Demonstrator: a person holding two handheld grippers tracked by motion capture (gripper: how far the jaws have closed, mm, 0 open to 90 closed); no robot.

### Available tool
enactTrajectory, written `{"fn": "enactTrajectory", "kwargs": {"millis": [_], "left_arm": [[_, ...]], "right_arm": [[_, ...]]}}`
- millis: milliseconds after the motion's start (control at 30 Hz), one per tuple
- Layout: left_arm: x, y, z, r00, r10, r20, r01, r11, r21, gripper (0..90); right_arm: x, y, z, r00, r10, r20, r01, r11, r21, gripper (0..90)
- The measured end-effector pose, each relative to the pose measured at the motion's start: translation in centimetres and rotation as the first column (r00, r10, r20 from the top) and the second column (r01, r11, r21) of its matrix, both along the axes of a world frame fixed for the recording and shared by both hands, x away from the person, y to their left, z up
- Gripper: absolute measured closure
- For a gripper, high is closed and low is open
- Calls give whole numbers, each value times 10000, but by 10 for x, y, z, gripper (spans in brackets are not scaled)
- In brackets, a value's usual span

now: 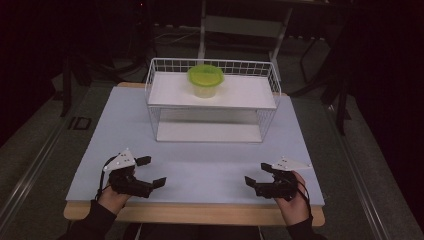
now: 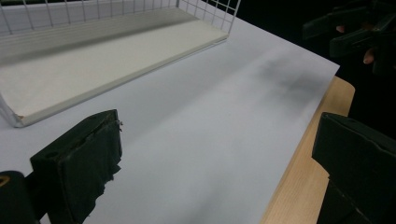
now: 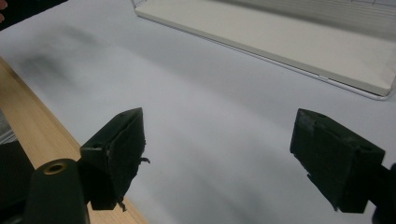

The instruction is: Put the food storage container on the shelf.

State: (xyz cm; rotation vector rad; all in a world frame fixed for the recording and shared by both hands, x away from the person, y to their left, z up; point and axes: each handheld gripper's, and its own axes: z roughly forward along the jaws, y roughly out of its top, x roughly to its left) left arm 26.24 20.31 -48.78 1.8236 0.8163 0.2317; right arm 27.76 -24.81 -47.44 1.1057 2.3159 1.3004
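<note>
Both claws, left (image 1: 151,172) and right (image 1: 256,174), gape apart; wire rack (image 1: 212,102) (green-lidded tub (image 1: 205,79) on top) beyond.

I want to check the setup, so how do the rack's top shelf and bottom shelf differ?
The top shelf carries a green-lidded container; the bottom shelf is bare. The top shelf has a wire rail around it, the bottom shelf sits on the table. Both are white boards in one wire rack.
</note>
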Motion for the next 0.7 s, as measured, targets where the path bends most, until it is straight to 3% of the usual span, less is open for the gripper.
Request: {"fn": "enactTrajectory", "kwargs": {"millis": [200,333,700], "left_arm": [[0,-2,-1,9999,-97,-34,97,10000,-7,25],[-1,-4,-3,9994,-223,-278,224,9997,24,25],[-2,-6,-5,9991,-295,-307,301,9994,178,25]], "right_arm": [[3,-1,-5,9999,16,-138,-16,10000,40,178],[5,-1,-11,9993,-8,-381,6,10000,-30,177],[8,2,-18,9980,75,-620,-85,9998,-169,178]]}}
